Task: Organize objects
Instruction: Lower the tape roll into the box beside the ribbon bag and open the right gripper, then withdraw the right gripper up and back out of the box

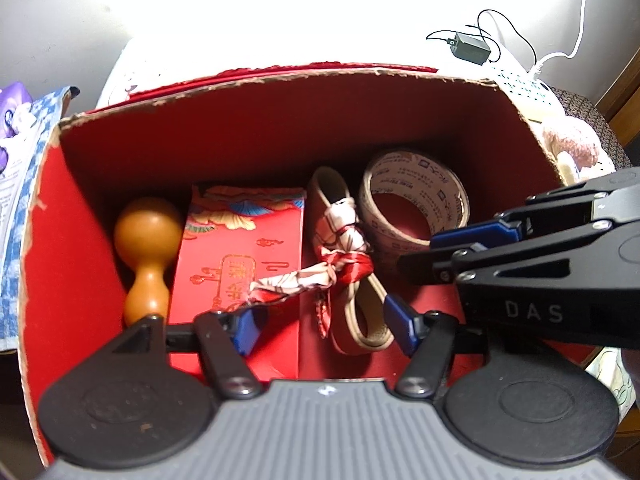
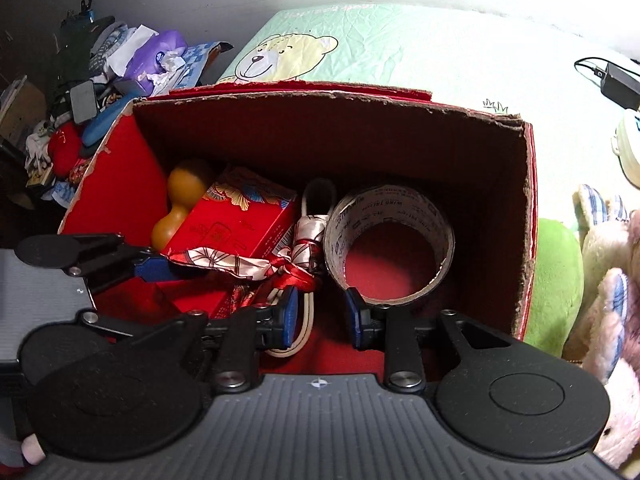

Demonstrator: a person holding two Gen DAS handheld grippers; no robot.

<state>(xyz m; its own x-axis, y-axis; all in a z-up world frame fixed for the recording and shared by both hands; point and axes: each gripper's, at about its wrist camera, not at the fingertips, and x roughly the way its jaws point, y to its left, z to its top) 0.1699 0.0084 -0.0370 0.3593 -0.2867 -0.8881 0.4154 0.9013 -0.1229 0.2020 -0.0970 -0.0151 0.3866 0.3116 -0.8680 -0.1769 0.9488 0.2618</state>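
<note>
While both of my grippers hang over the open red cardboard box (image 1: pixel 44 208), I can read its contents clearly. The box walls are corrugated card with ragged, torn top edges, red inside and out.

Against the left wall stands a smooth, glossy wooden gourd (image 1: pixel 147 248), waisted in the middle. Just beside it lies a flat red packet (image 1: pixel 248 256), rectangular, printed with gold characters and a fan-like pattern. Toward the right wall a wide roll of printed tape (image 1: pixel 414 204) leans on its edge, its hollow core showing the red floor. Between packet and tape lies a looped beige strap (image 1: pixel 366 316) knotted with a shiny red-and-white satin scarf (image 1: pixel 344 248), one tail draped across the packet.

My left gripper (image 1: pixel 326 322) has its blue-padded jaws apart, nothing pressed between them; the scarf tail ends near its left pad. My right gripper (image 2: pixel 320 312) has its jaws closer together yet apart, gripping nothing, the tape's rim touching or just off its right pad.

Bare floor shows only along the near wall and right of the tape. The box sits on a bear-print quilt (image 2: pixel 360 40).
</note>
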